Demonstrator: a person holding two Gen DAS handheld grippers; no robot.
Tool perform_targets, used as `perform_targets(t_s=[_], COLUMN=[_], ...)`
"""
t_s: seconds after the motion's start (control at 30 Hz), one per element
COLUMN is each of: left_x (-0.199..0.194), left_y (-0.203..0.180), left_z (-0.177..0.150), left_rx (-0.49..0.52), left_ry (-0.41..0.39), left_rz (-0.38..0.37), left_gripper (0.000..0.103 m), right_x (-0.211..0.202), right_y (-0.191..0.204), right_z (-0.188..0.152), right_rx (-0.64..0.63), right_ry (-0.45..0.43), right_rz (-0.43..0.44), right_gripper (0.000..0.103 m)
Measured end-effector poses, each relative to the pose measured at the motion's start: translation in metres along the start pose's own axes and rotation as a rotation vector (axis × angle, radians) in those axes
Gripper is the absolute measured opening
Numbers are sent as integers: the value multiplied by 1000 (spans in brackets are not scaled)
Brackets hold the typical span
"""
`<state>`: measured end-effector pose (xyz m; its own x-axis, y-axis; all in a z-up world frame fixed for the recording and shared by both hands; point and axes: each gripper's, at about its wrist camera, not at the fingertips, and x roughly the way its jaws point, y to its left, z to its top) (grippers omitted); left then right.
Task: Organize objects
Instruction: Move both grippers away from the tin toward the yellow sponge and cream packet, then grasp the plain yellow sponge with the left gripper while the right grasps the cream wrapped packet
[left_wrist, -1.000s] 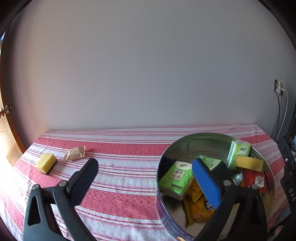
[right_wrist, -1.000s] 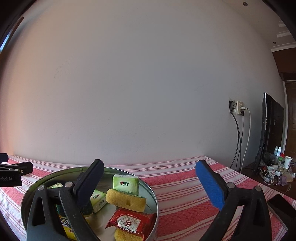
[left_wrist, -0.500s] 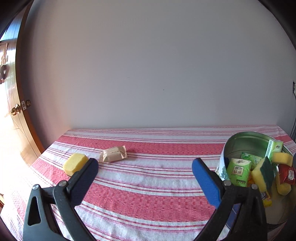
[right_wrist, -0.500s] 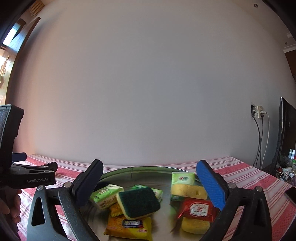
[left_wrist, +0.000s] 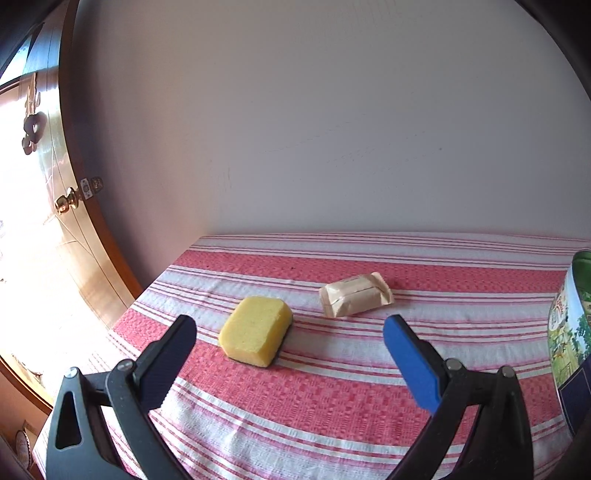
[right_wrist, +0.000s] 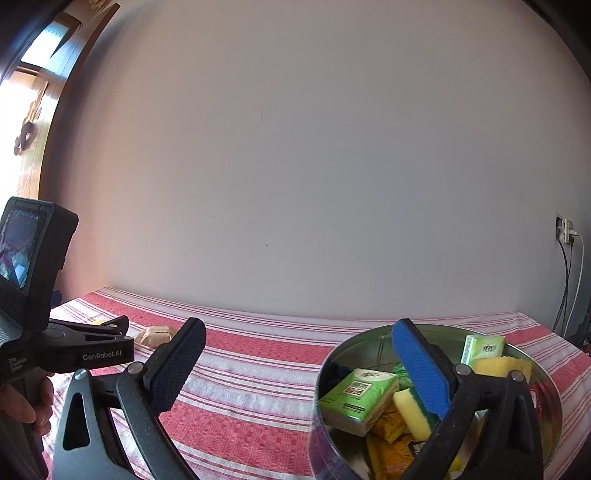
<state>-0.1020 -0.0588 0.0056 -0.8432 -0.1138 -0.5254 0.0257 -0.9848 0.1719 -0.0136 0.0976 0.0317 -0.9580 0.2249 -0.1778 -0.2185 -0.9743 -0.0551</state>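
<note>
Left gripper (left_wrist: 290, 330): fingers spread wide, holding nothing, now swung away from the tin (left_wrist: 570, 332) to face the last loose items. Yellow sponge (left_wrist: 255, 335): lies on the striped cloth (left_wrist: 332, 413) just ahead, between the finger lines. Beige packet (left_wrist: 354, 294): just beyond it, apart from the sponge. Right gripper (right_wrist: 299, 352): equally wide, empty, turned leftward over the tin's near rim, where green tissue packs (right_wrist: 360, 397), sponges and snack bags are already gathered. Judgement: sorting nearly done; the sponge looks the likely next pick.
</note>
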Motion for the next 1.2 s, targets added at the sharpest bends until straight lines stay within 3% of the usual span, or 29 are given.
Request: perform_targets(t_s=[0.13,0.47,0.8,0.9,0.97,1.03,1.2], left_x=[24,74,126,135,135,132,137], left_y=[24,43,56,63,63,64,72], left_z=[-4,-6,-3,-2,0,3,6], left_rx=[0,-11,-66,-119,-113,-109,-122], left_ry=[64,190,355,373,362,339,333], left_rz=[51,37,-82,-157,-159,-162,-164], left_gripper=[102,102,101,97,88,57,54], right_x=[22,76,93,103,108,115,141], right_y=[23,59,63,68,74,82,106], right_z=[-1,-2,-4,-6,-5,-5,-4], right_rx=[-13,11,66,77,75,70,58], right_ry=[69,234,342,366,381,400,466], right_rz=[43,103,131,146,155,173,216], right_gripper=[102,102,102,102,102,102,102])
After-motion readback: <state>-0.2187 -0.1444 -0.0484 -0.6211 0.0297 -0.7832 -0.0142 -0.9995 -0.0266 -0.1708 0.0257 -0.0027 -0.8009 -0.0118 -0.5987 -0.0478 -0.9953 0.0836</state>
